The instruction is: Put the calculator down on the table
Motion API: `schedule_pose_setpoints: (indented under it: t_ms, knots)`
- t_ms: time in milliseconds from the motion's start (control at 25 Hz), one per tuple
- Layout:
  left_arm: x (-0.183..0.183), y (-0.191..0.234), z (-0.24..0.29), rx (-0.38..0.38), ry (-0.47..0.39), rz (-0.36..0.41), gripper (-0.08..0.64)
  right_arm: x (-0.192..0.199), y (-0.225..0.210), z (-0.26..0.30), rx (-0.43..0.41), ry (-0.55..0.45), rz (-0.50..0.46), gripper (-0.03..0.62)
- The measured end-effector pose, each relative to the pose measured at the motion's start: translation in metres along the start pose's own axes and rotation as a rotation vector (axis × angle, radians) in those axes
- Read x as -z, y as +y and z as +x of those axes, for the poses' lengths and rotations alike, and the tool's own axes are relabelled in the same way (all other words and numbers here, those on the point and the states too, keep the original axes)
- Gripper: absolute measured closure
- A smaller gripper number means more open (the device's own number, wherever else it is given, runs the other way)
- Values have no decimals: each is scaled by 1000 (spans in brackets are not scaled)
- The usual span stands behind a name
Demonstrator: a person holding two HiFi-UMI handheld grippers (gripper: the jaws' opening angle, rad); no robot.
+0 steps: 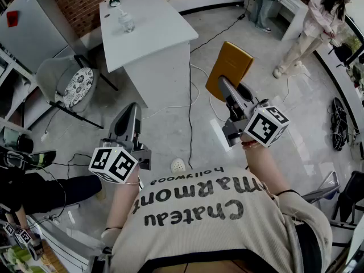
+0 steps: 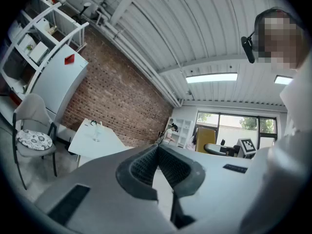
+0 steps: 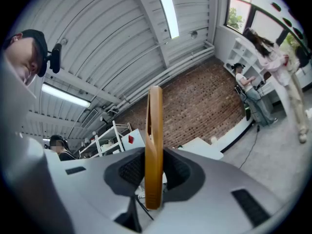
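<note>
— One thing first: right hand-held gripper (image 1: 226, 91), clenched on what?
— On the calculator (image 1: 230, 67). Orange-brown, pinched by its near edge, jutting past the pads toward 12 o'clock. Upright and edge-on in the right gripper view.
— And the left hand-held gripper (image 1: 128, 121)?
— Pressed closed, pads meeting at the tips, nothing between. Held out at 9 o'clock of the right one.
— Calculator down yet?
— Not yet. Up in the air over the grey floor (image 1: 170, 129), well apart from the white bench (image 1: 153, 30) at 11 o'clock.
— Anything on the bench?
— Clear bottle (image 1: 126, 21) near the far end. Grey chair (image 1: 71, 84) just beside the bench, at 10 o'clock.
</note>
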State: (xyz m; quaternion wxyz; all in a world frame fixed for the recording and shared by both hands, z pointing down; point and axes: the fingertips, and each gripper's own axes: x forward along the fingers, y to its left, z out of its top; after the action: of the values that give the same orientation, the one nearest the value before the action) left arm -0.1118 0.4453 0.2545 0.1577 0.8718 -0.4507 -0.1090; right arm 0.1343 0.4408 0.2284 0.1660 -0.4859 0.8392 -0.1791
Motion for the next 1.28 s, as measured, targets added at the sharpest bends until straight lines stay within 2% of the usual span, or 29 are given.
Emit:
schedule_pose_setpoints:
  t_ms: [120, 400, 680, 960, 1120, 1280]
  knots:
    - [-17, 23, 22, 9, -25, 5, 558, -4, -3, 32, -9, -4, -11, 502]
    - [-49, 66, 69, 50, -22, 22, 558, -12, -6, 96, -2, -25, -23, 502]
    - [-56, 113, 100, 55, -18, 10, 558, 5, -21, 144, 29, -7, -20, 500]
    - [-33, 145, 141, 43, 36, -38, 558, 21, -65, 182, 55, 18, 51, 500]
    - [-37, 159, 176, 50, 18, -33, 558, 17, -98, 213, 53, 19, 69, 500]
    - [-47, 180, 221, 13, 1, -21, 558, 2, -133, 259, 31, 29, 60, 500]
